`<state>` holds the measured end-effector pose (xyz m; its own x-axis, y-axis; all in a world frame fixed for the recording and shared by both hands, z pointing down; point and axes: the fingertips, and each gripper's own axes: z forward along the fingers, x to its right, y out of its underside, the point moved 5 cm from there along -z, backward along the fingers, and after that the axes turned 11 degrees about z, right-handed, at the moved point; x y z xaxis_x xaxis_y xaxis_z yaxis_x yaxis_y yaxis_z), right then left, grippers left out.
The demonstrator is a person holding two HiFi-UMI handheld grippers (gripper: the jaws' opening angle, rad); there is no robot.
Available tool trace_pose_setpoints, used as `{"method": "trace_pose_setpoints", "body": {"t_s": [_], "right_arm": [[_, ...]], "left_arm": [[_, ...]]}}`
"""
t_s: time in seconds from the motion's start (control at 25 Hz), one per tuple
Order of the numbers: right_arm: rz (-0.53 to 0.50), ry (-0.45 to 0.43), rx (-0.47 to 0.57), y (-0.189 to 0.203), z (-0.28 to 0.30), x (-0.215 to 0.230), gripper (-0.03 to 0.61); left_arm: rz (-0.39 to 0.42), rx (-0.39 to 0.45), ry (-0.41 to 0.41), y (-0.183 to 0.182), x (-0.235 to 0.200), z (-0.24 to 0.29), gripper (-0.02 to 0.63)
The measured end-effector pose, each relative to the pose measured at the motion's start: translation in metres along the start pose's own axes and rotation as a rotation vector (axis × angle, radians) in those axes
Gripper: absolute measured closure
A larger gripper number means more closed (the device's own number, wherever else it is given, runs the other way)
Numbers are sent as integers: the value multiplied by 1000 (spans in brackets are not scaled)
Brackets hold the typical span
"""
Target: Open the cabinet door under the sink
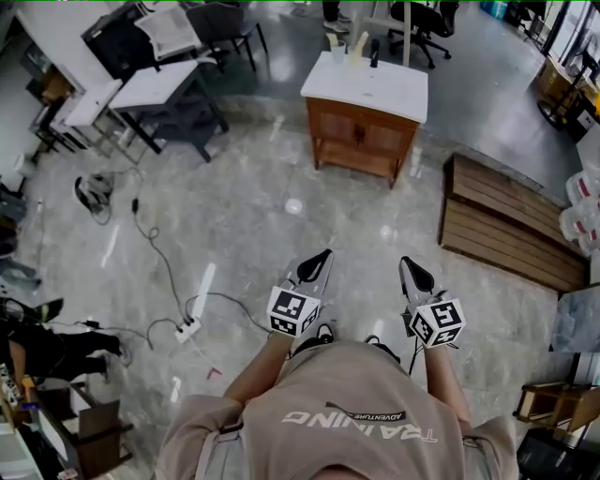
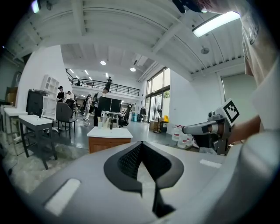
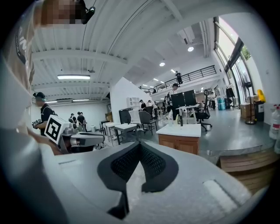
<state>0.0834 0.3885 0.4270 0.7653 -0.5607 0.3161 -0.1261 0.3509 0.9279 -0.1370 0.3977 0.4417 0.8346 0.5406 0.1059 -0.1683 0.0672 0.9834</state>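
The sink cabinet point(image 1: 362, 136) stands far ahead across the floor, a wooden unit with a white top point(image 1: 367, 86) and both doors closed. It also shows small in the left gripper view as the cabinet point(image 2: 108, 142) and in the right gripper view as the cabinet point(image 3: 179, 141). My left gripper point(image 1: 317, 265) and right gripper point(image 1: 415, 273) are held side by side in front of my body, pointing toward it and well short of it. Both are shut with nothing between their jaws. The left gripper's tips point(image 2: 141, 144) and the right gripper's tips point(image 3: 140, 144) meet at a point.
A low wooden pallet point(image 1: 506, 225) lies to the right of the cabinet. Desks point(image 1: 159, 94) stand at the back left, office chairs point(image 1: 424, 23) behind the cabinet. A power strip with trailing cables point(image 1: 187, 328) lies on the floor at my left. People stand in the far background.
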Motion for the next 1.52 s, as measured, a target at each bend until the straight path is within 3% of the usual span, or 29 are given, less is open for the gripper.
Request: {"method": "trace_pose_setpoints", "body": {"t_s": [0.2,0.4,0.76,1.2,1.52], "right_arm": [[31,45,15,-7,27,-7,577],[39,61,-11,-4,51,-6,577],[71,72,-69,1,111,51,577],[61,-80,-96,-53,229,129,577],[83,-135,-151,-66,284,171,577]], "left_arm": [[36,1,8,6,-32,3,595],[-12,-26,39,19,-48,14,595],[-1,-99,51,25,-89,86,595],[52,-94,99,-20,-138,215,595],[45,-124,97,-20,-151,268,595]]}}
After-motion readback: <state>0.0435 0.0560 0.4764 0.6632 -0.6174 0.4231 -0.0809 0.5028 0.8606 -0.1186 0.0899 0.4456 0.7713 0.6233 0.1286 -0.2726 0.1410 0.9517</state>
